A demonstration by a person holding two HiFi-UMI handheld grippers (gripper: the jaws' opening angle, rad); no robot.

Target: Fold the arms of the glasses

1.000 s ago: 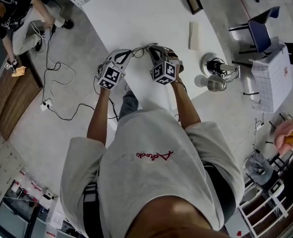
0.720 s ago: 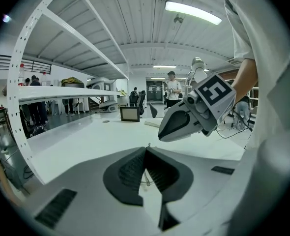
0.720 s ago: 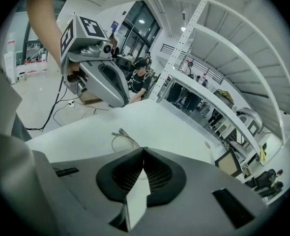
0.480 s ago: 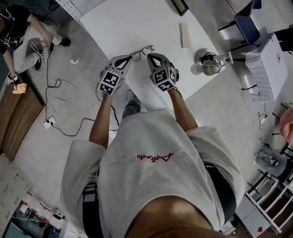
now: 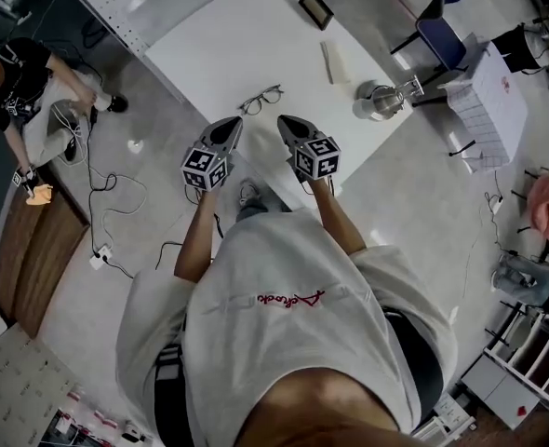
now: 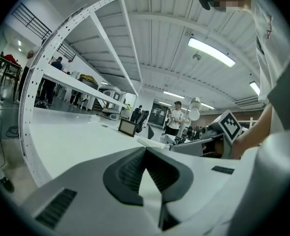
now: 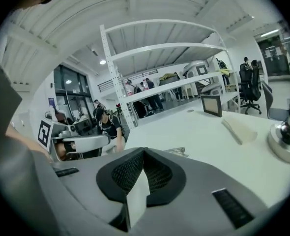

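The thin dark-rimmed glasses (image 5: pixel 261 99) lie alone on the white table (image 5: pixel 228 45) near its front edge. How their arms stand is too small to tell. My left gripper (image 5: pixel 230 125) hovers just short of them on the near left, my right gripper (image 5: pixel 285 122) on the near right. Neither touches them. In the left gripper view the jaws meet at their tips (image 6: pixel 145 149) with nothing between them. The right gripper (image 7: pixel 144 152) is likewise shut and empty, and a sliver of the glasses (image 7: pixel 178 152) shows just past its tips.
Further back on the table are a small dark picture frame (image 5: pixel 314 6), a pale oblong case (image 5: pixel 335 61) and a shiny metal stand (image 5: pixel 379 101) at the right edge. A blue chair (image 5: pixel 439 24) stands beyond. A person (image 5: pixel 23 73) crouches on the floor at the left among cables.
Both grippers were at the glasses a second ago. They have drawn back toward me and risen, and the glasses now lie free on the table. The head view has shifted.
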